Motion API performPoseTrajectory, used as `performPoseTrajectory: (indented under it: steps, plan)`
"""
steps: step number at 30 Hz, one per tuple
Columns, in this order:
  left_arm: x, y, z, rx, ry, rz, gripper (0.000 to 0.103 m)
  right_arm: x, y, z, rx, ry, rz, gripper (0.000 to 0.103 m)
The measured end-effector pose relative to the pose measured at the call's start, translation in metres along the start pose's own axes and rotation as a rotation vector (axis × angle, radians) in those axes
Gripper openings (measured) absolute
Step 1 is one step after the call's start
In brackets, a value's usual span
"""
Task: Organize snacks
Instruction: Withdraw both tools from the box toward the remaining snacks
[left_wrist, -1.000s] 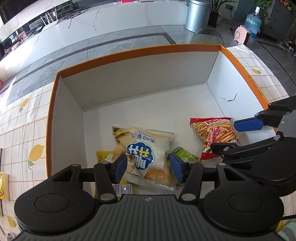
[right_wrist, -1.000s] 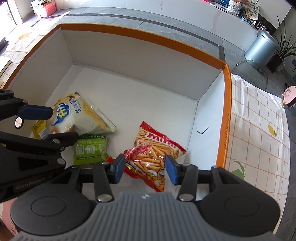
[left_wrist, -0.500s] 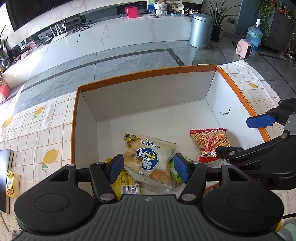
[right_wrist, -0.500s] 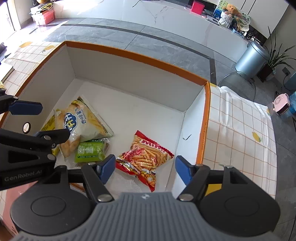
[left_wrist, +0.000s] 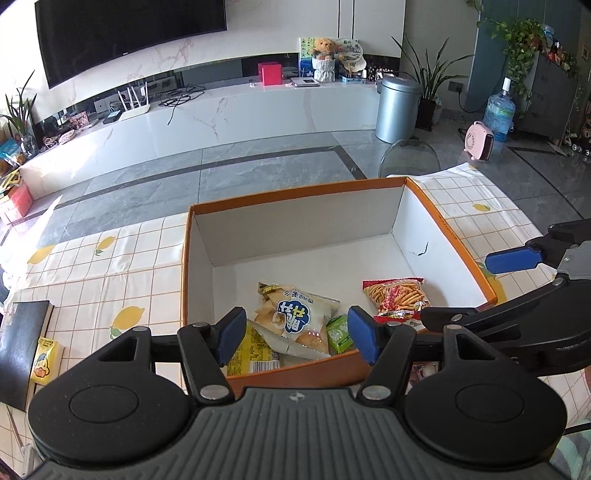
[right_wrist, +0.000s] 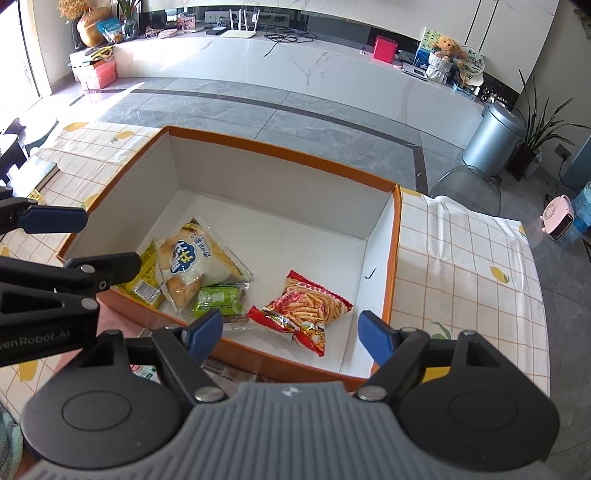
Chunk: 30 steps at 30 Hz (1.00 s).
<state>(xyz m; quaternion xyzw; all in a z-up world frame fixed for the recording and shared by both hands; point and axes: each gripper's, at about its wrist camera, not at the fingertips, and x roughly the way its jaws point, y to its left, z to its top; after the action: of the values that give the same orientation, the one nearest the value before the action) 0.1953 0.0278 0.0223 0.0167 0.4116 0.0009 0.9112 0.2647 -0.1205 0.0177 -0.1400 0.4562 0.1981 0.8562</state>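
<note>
Snacks — white chip bag (left_wrist: 295, 317) and red stick bag (left_wrist: 395, 297) — lying loose in orange box (left_wrist: 295, 192); left claw (left_wrist: 297, 338) apart, just opened, nothing gripped. Right view: right claw (right_wrist: 290, 334) likewise apart, empty. Drop-off judged done — next, fetch packets off bench (right_wrist: 465, 258).

A home living room — a large dark television (left_wrist: 129, 33) hangs on the far wall above a long white marble-look console (left_wrist: 229, 110) bearing a router (left_wrist: 135, 107), a teddy bear (left_wrist: 325, 48) and a red box (left_wrist: 270, 73). Potted plants (left_wrist: 424, 81), a lidded bin (left_wrist: 397, 109), a water jug (left_wrist: 499, 114) and a pink heater (left_wrist: 480, 141) stand far right — grey tiled floor (left_wrist: 229, 166), lemon-print tablecloth (left_wrist: 110, 266) near.
</note>
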Motion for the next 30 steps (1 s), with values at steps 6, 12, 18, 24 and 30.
performPoseTrajectory:
  steps: [6,12,18,24,30]
  plan:
    - [-0.025,0.000,-0.017,-0.003,-0.052,0.032,0.078,-0.030,0.005,-0.025,0.010,-0.083,-0.018,0.082]
    - [-0.040,0.002,-0.041,-0.035,-0.053,0.033,0.079,-0.053,0.010,-0.062,0.036,-0.165,-0.044,0.083]
    - [-0.044,0.005,-0.070,-0.097,-0.031,0.000,0.080,-0.067,0.012,-0.107,0.102,-0.225,-0.054,0.083]
    - [-0.042,0.005,-0.100,-0.129,-0.012,-0.049,0.080,-0.067,0.015,-0.146,0.175,-0.259,-0.036,0.083]
    - [-0.035,0.004,-0.124,-0.149,-0.012,-0.103,0.080,-0.055,0.015,-0.179,0.244,-0.262,-0.027,0.082]
